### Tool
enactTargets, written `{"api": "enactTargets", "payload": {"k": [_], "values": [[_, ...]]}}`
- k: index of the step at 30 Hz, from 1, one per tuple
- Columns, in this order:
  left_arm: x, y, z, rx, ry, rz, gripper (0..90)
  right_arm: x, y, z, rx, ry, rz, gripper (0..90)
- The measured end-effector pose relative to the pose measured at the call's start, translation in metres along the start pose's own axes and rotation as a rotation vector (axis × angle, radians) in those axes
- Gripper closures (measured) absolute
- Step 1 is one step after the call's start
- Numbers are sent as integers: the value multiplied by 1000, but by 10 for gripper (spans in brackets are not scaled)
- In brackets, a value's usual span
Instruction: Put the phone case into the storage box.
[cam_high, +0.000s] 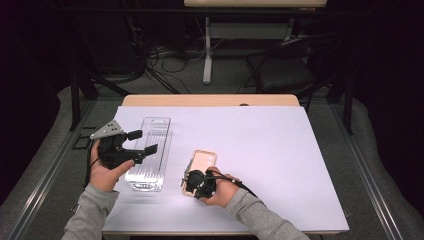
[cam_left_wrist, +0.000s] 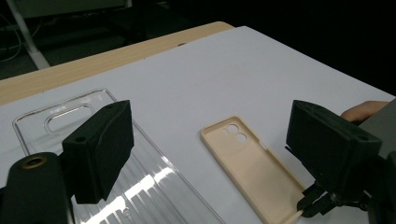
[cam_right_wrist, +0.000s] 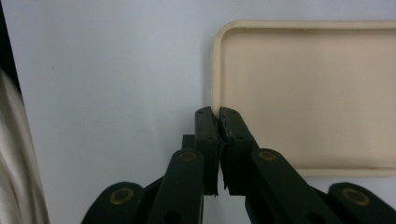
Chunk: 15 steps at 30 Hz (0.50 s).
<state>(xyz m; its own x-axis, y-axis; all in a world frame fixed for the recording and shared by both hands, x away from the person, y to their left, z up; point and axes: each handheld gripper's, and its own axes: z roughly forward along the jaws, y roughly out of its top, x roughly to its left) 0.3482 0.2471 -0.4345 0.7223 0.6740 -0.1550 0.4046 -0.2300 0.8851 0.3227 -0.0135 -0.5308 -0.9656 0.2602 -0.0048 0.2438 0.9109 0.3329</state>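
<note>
A beige phone case (cam_high: 204, 161) lies open side up on the white table cover (cam_high: 265, 150), near the middle. My right gripper (cam_high: 192, 182) is shut on its near left rim; in the right gripper view the jaws (cam_right_wrist: 218, 114) pinch the case's side wall (cam_right_wrist: 308, 93). A clear phone case (cam_high: 156, 127) lies lengthwise on the left. My left gripper (cam_high: 143, 141) hangs open just above its left edge, holding nothing. In the left gripper view the wide jaws (cam_left_wrist: 212, 140) frame the clear case (cam_left_wrist: 70, 114), the beige case (cam_left_wrist: 247, 158) and the right gripper (cam_left_wrist: 310, 207).
The wooden tabletop (cam_high: 210, 100) shows along the far edge of the white cover. Beyond the table are a chair (cam_high: 285, 70), a desk leg (cam_high: 206, 50) and floor cables. Bare white cover spreads to the right of the beige case.
</note>
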Motion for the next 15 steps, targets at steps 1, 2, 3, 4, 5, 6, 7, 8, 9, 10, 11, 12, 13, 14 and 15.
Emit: {"api": "enactTargets", "payload": {"k": [1, 2, 3, 4, 5, 6, 7, 8, 9, 10, 11, 12, 13, 14, 15], "values": [[0, 0, 0, 1, 0, 0, 153, 0, 0, 0, -1, 2, 3, 876], [0, 0, 0, 1, 0, 0, 153, -1, -1, 0, -5, 5, 1, 877], [0, 0, 0, -1, 0, -1, 153, -2, -1, 0, -5, 6, -2, 877], [0, 0, 0, -2, -1, -1, 153, -2, -1, 0, -5, 9, 1, 878], [0, 0, 0, 0, 0, 0, 153, -2, -1, 0, -5, 10, 0, 879], [0, 0, 0, -1, 1, 0, 153, -2, -1, 0, -5, 11, 0, 879], [0, 0, 0, -1, 1, 0, 153, -2, -1, 0, -5, 11, 0, 879], [0, 0, 0, -1, 1, 0, 153, -2, -1, 0, -5, 11, 0, 879], [0, -1, 0, 0, 1, 0, 153, -2, -1, 0, -5, 12, 1, 879], [0, -1, 0, 0, 1, 0, 153, -2, -1, 0, -5, 12, 2, 880], [1, -1, 0, -1, 1, 0, 153, -2, -1, 0, -5, 13, 2, 880], [1, -1, 0, 0, 1, -1, 153, -2, -1, 0, -6, 12, 1, 880], [1, -1, 0, 0, 1, -1, 153, -2, -1, 0, -5, 12, 0, 880], [1, -1, 0, 0, 1, -1, 153, -2, -1, 0, -5, 12, 0, 880], [1, -1, 0, 0, 2, -1, 153, -2, -1, 0, -5, 11, -1, 881]]}}
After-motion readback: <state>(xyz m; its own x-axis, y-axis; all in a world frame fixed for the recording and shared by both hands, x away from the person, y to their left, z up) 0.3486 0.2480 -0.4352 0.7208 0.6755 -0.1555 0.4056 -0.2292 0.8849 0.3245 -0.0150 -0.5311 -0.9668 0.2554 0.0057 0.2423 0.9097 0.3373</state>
